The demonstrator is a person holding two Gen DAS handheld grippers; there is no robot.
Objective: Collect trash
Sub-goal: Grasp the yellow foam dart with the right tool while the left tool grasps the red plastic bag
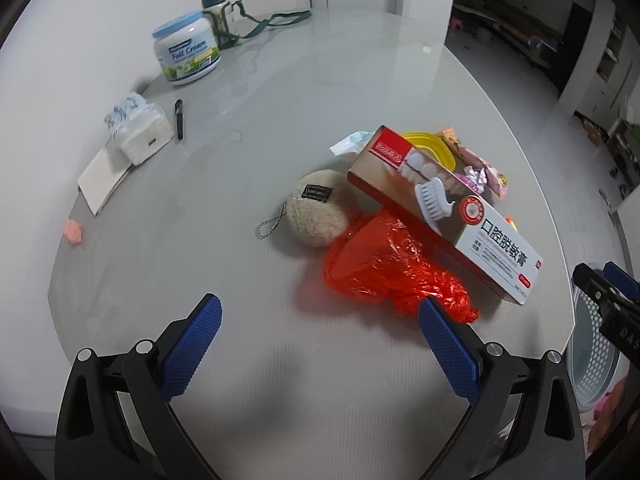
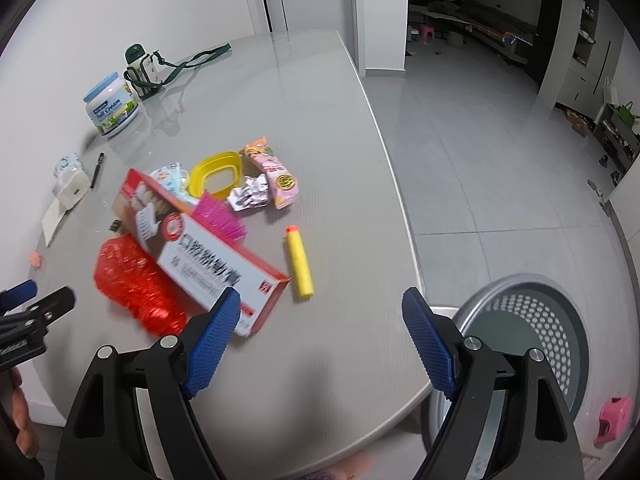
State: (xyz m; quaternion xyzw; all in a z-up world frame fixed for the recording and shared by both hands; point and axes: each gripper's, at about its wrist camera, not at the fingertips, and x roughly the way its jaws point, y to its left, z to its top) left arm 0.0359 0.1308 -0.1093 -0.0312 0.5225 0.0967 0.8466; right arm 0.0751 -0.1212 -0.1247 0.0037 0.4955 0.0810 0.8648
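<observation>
A pile of trash lies on the grey table (image 1: 280,100). A crumpled red plastic bag (image 1: 384,268) (image 2: 132,280) lies under a long toothpaste box (image 1: 444,208) (image 2: 200,248). Behind them are a yellow ring-shaped lid (image 2: 216,174), a pink snack wrapper (image 2: 276,172), crumpled foil (image 2: 248,196), a pink comb-like piece (image 2: 220,216) and a yellow foam dart (image 2: 300,264). My left gripper (image 1: 320,316) is open, just short of the red bag. My right gripper (image 2: 322,310) is open above the table's near edge, beside the box's end.
A round beige plush pouch (image 1: 320,208) touches the bag. Further back stand a milk powder tub (image 1: 186,48), a green bottle with strap (image 1: 218,12), a tissue pack (image 1: 138,126) and a pen (image 1: 179,118). A perforated grey bin (image 2: 532,328) stands on the floor right of the table.
</observation>
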